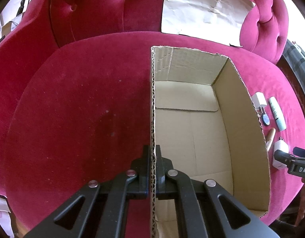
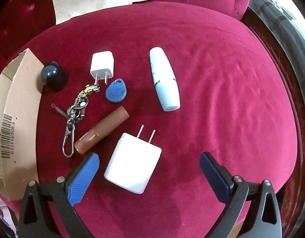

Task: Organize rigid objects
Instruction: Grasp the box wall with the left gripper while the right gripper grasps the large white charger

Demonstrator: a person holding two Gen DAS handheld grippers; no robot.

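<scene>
1. The cardboard box (image 1: 194,130) sits open-topped on the crimson velvet seat (image 1: 77,103), and in the left wrist view its floor shows only bare flaps, with nothing lying inside (the near corner is hidden behind the gripper's arms).
2. The left gripper (image 1: 152,152) is clamped tight on the box's left wall, one finger outside and one inside the corrugated edge.
3. The right gripper (image 2: 149,159) hangs wide apart above the seat, its blue pads (image 2: 85,176) on either side of the large white charger (image 2: 132,164) and not touching it.
4. The things to be sorted all lie on the velvet outside the box, to its right:
   - the small white plug (image 2: 101,64);
   - the blue key fob (image 2: 115,92), just beside the plug's prongs;
   - the keychain (image 2: 77,115) with its carabiner;
   - the brown tube (image 2: 101,130), tilted, just beside the large charger;
   - the pale blue and white tube (image 2: 164,79), apart from the rest;
   - a dark round-topped object (image 2: 53,75) close against the box's wall.
5. Writing: a barcode label (image 2: 6,136) on the box's outer wall reads roughly 6111125063; the right gripper's body, seen from the left wrist view, bears "DAS" (cut off at the frame edge). The print on the brown tube is too small to read.
6. A creased sheet of brown paper (image 1: 202,8) rests against the tufted backrest.
</scene>
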